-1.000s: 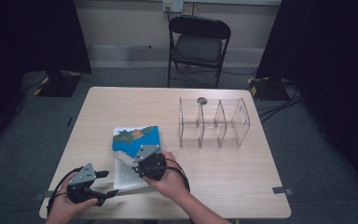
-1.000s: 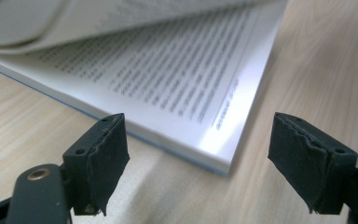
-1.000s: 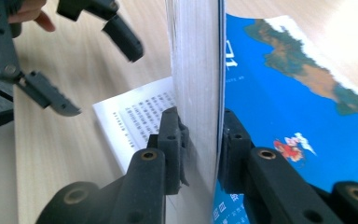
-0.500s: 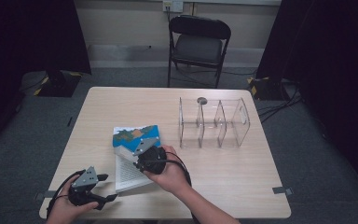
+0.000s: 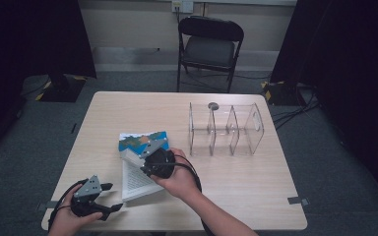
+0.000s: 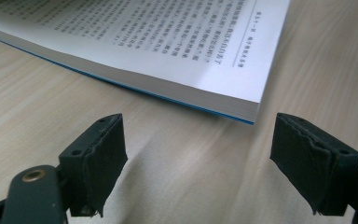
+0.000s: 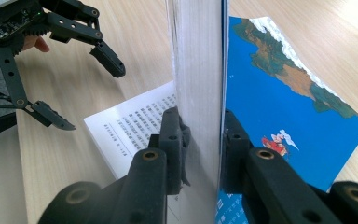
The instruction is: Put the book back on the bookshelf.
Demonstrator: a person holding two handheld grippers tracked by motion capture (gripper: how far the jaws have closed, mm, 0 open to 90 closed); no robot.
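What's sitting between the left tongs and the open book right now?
Nothing: in the left gripper view only bare table lies between the open left tongs and the book. The high view agrees.

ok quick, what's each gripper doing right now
Left gripper: open, holding nothing.
Right gripper: closed on the book, gripping a thick section of pages with the cover.

Recording studio/lab: black curtains (image 5: 24, 39), grey carpet (image 5: 334, 172), folding chair (image 5: 209, 46), floor cables (image 5: 295, 113), taped table (image 5: 256, 196).
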